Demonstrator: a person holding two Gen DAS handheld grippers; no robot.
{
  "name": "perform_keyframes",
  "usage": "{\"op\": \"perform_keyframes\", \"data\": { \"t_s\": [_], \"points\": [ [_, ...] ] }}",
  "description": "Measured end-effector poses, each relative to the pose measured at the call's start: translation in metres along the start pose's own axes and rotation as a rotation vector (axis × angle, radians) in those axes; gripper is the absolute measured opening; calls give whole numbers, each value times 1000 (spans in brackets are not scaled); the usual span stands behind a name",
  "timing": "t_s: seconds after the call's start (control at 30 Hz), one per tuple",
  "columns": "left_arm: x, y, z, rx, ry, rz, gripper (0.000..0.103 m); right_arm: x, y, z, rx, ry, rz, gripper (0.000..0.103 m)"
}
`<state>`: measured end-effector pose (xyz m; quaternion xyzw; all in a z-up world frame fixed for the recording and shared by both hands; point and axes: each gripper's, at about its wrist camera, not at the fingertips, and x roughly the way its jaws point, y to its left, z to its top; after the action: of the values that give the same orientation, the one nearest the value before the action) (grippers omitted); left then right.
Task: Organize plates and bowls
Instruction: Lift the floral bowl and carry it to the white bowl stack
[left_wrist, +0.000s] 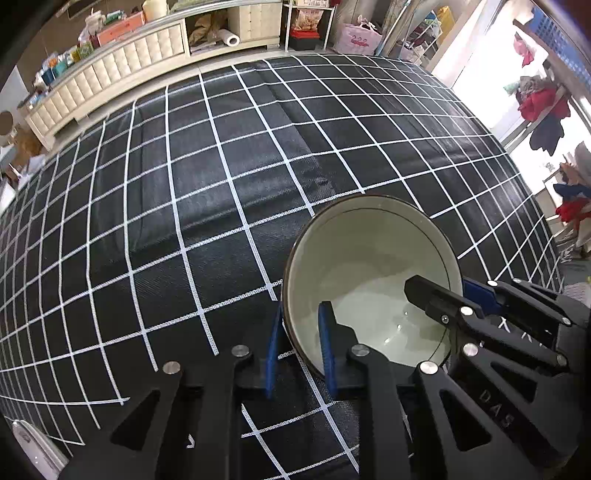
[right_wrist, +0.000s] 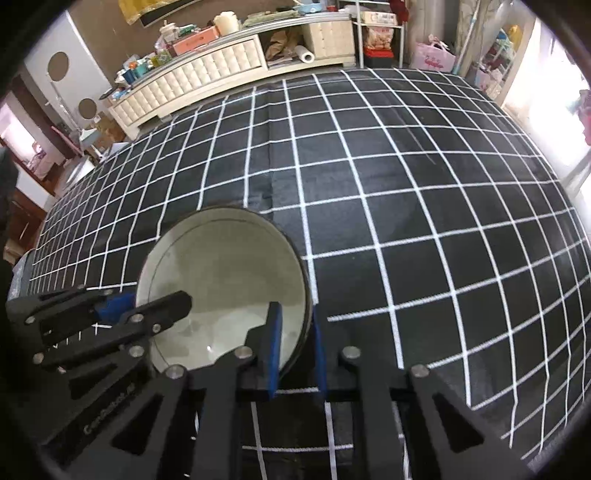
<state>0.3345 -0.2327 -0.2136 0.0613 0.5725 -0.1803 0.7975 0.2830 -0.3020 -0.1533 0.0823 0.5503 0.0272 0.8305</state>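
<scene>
One bowl (left_wrist: 369, 273) is in play, and two grippers hold it at once. In the left wrist view, the left gripper (left_wrist: 300, 350) has its jaws closed on the near-left part of the bowl's rim, one blue pad outside the wall and one inside. The right gripper (left_wrist: 443, 295) comes in from the right edge of that view and pinches the rim on the bowl's right side.

The right wrist view shows the same thing mirrored: the right gripper (right_wrist: 297, 347) clamps the rim at the bowl's (right_wrist: 221, 273) near-right edge, with one pad inside and one outside, while the left gripper (right_wrist: 147, 310) bites the rim from the left.

The bowl is pale inside with a dark rim, upright and empty. It sits over the desk (left_wrist: 221, 166), which is covered by one black cloth with a white grid; whether the bowl's base touches the cloth I cannot tell.

Beyond the desk's far edge stands one long cream cabinet (right_wrist: 207, 74), cluttered on top.
</scene>
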Motion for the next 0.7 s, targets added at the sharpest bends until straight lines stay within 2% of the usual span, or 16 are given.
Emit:
{"op": "perform_keyframes", "data": {
  "t_s": [0.07,0.33,0.5,0.7],
  "points": [
    [-1,-6,-1,11,-8,16,15,-4,-1,-1,12,-5,-9,14],
    [-24,-11,-6,-4,-10,4,10,-33,13,-6,9,-37,17,11],
    [-58,4,-19,-38,-36,-7,10,-56,34,-5,-21,-66,41,10],
    [-103,27,-34,-70,-99,9,10,-88,83,-5,-107,-126,46,10]
  ]
}}
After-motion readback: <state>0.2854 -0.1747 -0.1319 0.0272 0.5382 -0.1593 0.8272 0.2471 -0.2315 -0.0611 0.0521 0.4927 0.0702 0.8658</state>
